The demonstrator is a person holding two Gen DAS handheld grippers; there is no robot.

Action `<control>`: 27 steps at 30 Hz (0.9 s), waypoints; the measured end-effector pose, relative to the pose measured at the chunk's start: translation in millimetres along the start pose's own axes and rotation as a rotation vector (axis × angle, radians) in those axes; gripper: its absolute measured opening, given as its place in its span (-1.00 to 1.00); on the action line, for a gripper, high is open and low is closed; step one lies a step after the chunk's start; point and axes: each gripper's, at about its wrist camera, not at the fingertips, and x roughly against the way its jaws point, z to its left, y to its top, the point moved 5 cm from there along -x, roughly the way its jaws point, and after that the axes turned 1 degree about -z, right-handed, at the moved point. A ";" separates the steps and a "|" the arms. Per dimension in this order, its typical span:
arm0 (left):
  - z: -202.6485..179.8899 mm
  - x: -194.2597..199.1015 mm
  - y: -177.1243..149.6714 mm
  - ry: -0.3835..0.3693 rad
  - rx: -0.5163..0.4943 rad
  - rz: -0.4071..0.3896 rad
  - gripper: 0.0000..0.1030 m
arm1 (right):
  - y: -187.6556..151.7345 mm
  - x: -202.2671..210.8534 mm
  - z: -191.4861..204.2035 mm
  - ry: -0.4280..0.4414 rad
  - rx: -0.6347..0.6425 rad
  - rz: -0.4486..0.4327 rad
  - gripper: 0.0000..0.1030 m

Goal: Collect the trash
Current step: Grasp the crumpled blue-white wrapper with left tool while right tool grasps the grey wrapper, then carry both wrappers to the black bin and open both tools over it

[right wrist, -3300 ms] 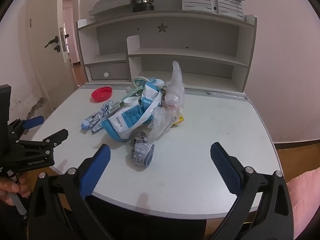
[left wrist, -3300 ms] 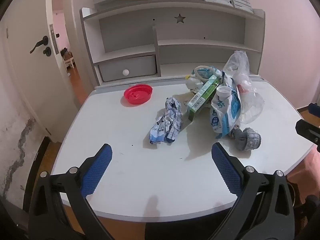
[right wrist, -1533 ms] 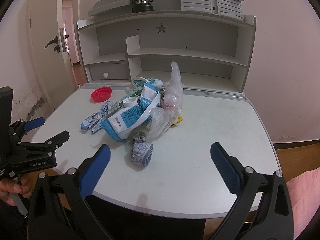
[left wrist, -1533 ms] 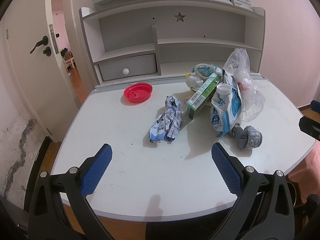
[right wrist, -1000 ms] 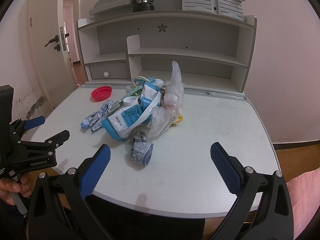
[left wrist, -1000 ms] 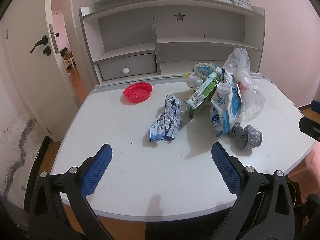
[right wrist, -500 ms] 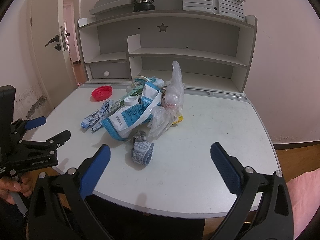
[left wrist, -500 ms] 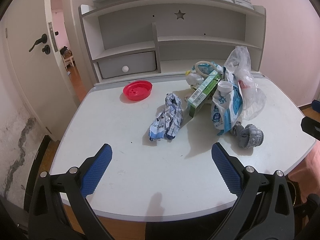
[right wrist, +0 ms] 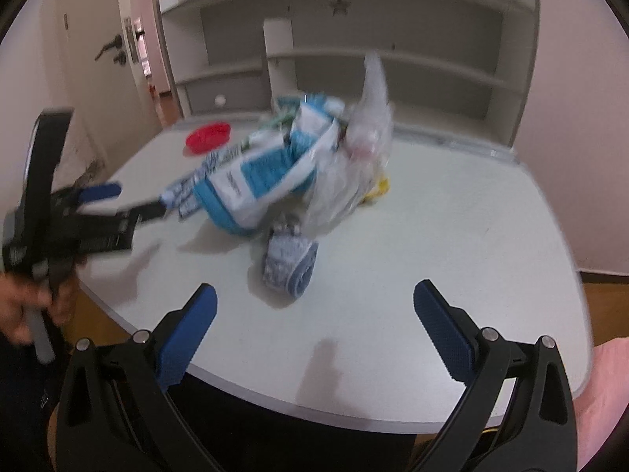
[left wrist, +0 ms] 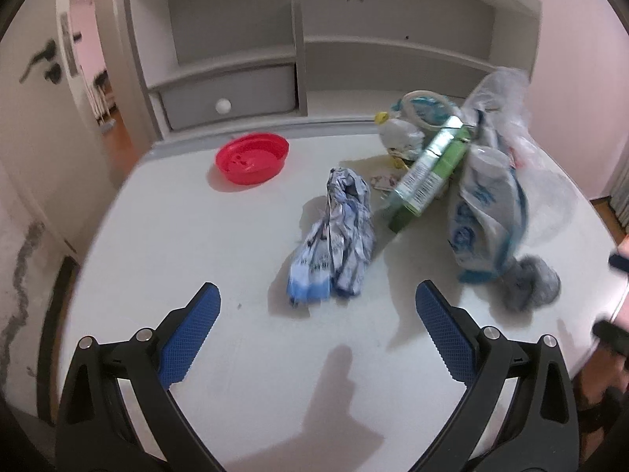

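Observation:
A heap of trash lies on the white desk [left wrist: 165, 236]: a crumpled blue-white wrapper [left wrist: 338, 236], a green carton [left wrist: 428, 173], a blue-white pouch [left wrist: 487, 212], a clear plastic bag [left wrist: 511, 110], a grey rolled sock [left wrist: 528, 281] and a red lid [left wrist: 251, 157]. My left gripper [left wrist: 316, 314] is open and empty, just short of the wrapper. My right gripper [right wrist: 312, 314] is open and empty, in front of the sock [right wrist: 289, 263], with the pouch [right wrist: 259, 177] and bag [right wrist: 354, 157] behind it. The left gripper also shows in the right wrist view [right wrist: 106, 204].
A grey shelf unit with a drawer [left wrist: 232, 98] stands along the desk's back edge. A door [left wrist: 35, 78] stands open at the left. The desk's front edge [right wrist: 314, 413] lies under my right gripper.
Both grippers have moved forward and down toward the trash. The wrapper and the sock now lie much closer to the fingers. The frames are blurred by this motion.

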 end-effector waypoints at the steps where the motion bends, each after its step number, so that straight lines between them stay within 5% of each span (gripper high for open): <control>1: -1.0 -6.3 3.7 -0.009 -0.007 0.004 0.88 | -1.2 -2.5 -0.9 0.006 -0.004 0.006 0.88; 4: 1.9 -30.6 14.5 0.019 -0.024 0.015 0.88 | -3.6 -6.8 -3.4 0.024 -0.022 0.014 0.88; 8: 1.7 -50.7 17.9 -0.043 0.006 0.072 0.86 | -4.1 -16.5 -0.8 0.041 -0.029 0.034 0.86; 10: 3.2 -54.9 17.8 -0.027 0.008 0.074 0.66 | -3.1 -23.4 3.5 0.047 -0.025 0.049 0.81; 12: 0.4 -57.8 15.8 -0.052 -0.011 0.089 -0.12 | -0.6 -30.4 9.2 0.052 -0.019 0.055 0.78; 15: 0.5 -51.5 9.3 -0.038 -0.032 0.093 -0.32 | 3.3 -41.4 14.4 0.060 -0.026 0.071 0.64; 21: 8.0 -20.0 1.3 -0.024 -0.037 0.060 -0.34 | 14.0 -63.9 16.6 0.071 -0.067 0.103 0.36; 24: 9.9 -2.5 -1.2 -0.028 -0.023 0.040 -0.34 | 16.8 -76.8 17.3 0.076 -0.085 0.127 0.02; 26: 7.7 12.2 -3.8 -0.043 -0.018 0.028 -0.34 | 17.6 -74.9 14.6 0.058 -0.083 0.116 -0.55; 27: 7.4 16.4 -4.1 -0.044 -0.018 0.021 -0.34 | 16.7 -72.1 13.1 0.069 -0.090 0.114 -0.57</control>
